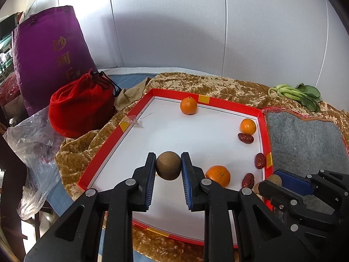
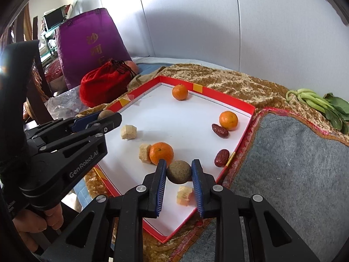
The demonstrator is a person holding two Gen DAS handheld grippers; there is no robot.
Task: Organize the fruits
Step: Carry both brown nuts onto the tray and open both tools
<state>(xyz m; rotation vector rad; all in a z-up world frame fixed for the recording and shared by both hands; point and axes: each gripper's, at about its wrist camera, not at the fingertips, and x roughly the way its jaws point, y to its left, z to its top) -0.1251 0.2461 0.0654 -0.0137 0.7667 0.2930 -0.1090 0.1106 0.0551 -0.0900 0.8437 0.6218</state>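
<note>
- Left wrist view: white wall panels (image 1: 174,21) are backing a surface draped in gold cloth (image 1: 207,83). The left tool (image 1: 168,167) is clenching a brown round fruit (image 1: 168,166) above the red-rimmed tray (image 1: 122,128), whose white middle is lying open. Oranges and red dates are crowding the right rim. The right tool (image 1: 272,181) is partly hiding its own fruit.
- Right wrist view: the right tool (image 2: 179,172) is gripping a second brown fruit (image 2: 179,172) over the tray's near corner. The left tool (image 2: 106,115) is cutting off the tray's left edge.
</note>
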